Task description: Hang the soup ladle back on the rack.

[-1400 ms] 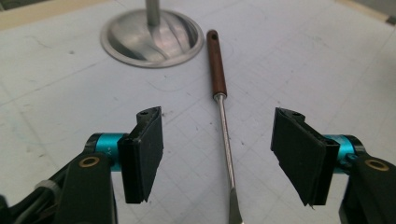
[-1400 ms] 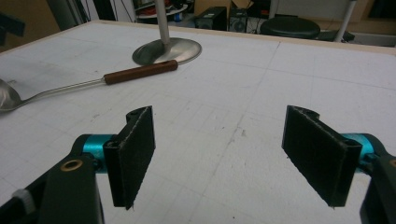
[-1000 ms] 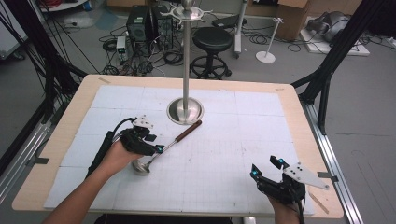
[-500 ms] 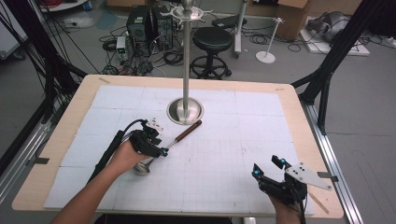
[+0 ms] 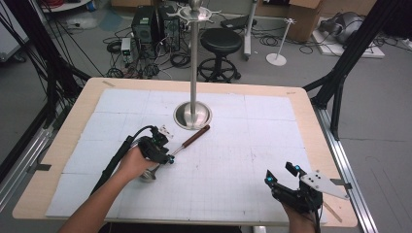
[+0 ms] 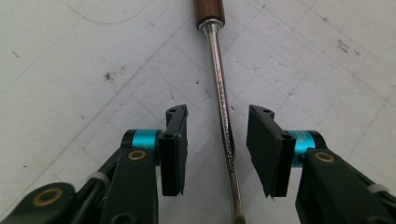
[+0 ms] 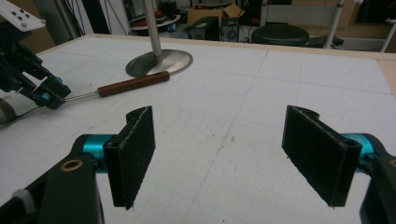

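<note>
While apart, left tool (image 6: 217, 140) astride ladle (image 6: 223, 107).

Left gripper (image 6: 217, 149): black body, flat black jaws with small screw holes, teal collars, brass-ringed pivots, pale ties; thick black cable (image 5: 116, 162) trails along bare forearm. Right gripper (image 7: 229, 156): same black jaws, teal collars, brass pivot; grey three-cornered plate (image 5: 324, 184) with dark dots on top.

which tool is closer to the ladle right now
Left. The left tool straddles the ladle's metal shaft, jaws open; the right tool sits far off near the table's front right corner.
</note>
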`<move>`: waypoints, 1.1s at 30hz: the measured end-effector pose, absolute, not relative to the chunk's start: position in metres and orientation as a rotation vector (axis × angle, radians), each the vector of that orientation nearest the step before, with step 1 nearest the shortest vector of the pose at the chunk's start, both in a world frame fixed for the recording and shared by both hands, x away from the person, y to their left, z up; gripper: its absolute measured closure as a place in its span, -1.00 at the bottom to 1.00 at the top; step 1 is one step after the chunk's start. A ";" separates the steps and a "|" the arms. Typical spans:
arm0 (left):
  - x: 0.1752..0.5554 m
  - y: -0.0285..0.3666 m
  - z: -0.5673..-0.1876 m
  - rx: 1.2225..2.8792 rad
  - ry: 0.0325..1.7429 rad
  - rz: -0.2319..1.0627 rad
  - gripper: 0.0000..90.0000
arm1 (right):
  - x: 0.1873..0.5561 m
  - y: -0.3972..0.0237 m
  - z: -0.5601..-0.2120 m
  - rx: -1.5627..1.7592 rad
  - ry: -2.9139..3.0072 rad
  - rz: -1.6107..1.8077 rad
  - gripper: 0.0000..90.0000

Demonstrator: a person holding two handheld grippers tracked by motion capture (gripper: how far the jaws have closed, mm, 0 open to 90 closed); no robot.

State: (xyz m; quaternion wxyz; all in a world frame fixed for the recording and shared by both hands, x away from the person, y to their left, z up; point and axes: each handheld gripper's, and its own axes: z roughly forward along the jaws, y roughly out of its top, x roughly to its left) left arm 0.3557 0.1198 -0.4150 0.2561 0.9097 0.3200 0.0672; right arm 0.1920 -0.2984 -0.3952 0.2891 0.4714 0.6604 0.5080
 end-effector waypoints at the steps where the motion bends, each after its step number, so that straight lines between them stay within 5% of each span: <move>1: 0.355 0.119 -0.416 2.463 0.874 0.185 0.34 | 0.192 -0.298 -0.395 1.257 1.764 1.354 -0.46; 23: 0.352 0.108 -0.417 2.503 0.887 0.217 0.79 | 0.192 -0.298 -0.395 1.260 1.757 1.355 -0.45; 33: 0.352 0.107 -0.417 2.478 0.945 0.207 0.84 | 0.193 -0.298 -0.395 1.259 1.758 1.357 -0.45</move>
